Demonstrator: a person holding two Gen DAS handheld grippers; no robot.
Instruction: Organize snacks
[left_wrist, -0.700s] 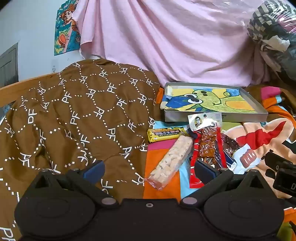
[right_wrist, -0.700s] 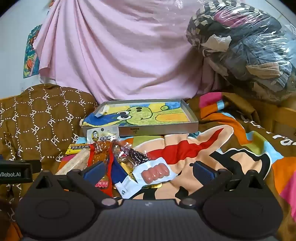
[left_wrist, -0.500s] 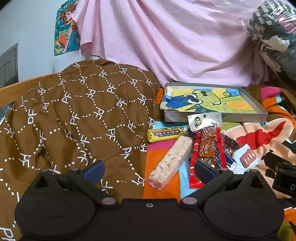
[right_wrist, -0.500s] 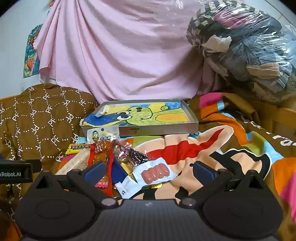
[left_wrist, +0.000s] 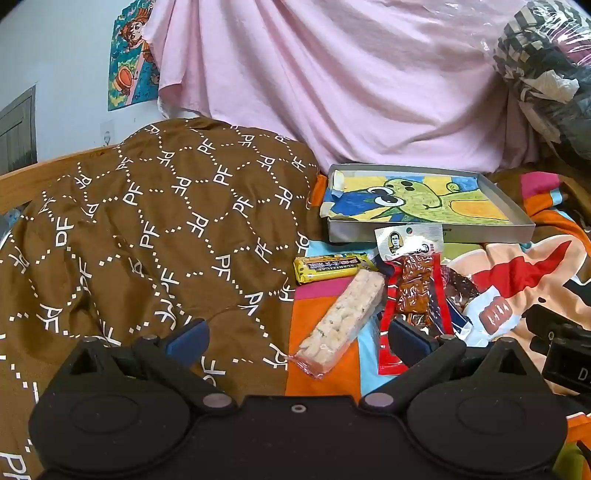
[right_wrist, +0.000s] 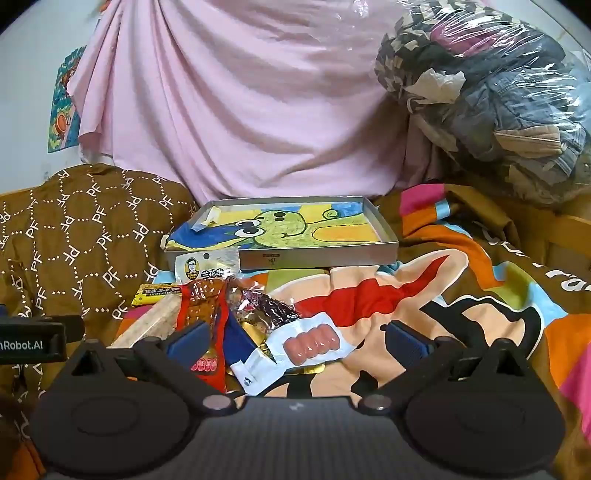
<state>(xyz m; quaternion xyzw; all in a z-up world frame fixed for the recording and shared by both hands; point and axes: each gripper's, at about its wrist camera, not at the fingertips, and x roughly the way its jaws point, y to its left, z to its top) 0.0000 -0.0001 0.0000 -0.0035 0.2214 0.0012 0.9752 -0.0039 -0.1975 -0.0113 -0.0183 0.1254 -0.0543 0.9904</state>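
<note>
Snacks lie in a small heap on the colourful bedspread: a yellow bar (left_wrist: 334, 266), a pale rice-crisp bar (left_wrist: 341, 319) in clear wrap, a red skewer packet (left_wrist: 415, 291), a dark crinkly packet (right_wrist: 271, 310) and a white sausage packet (right_wrist: 303, 349). Behind them sits a shallow grey tray (left_wrist: 428, 233) with a cartoon drawing inside. My left gripper (left_wrist: 297, 338) hovers open just in front of the rice-crisp bar, holding nothing. My right gripper (right_wrist: 295, 338) is open too, with the sausage packet lying between and beyond its fingers, untouched.
A brown patterned quilt (left_wrist: 147, 229) is heaped to the left. Pink cloth (right_wrist: 240, 103) hangs behind the tray. A plastic-wrapped bundle of clothes (right_wrist: 491, 92) is piled at the right. A wooden bed frame edge (left_wrist: 33, 181) shows at far left.
</note>
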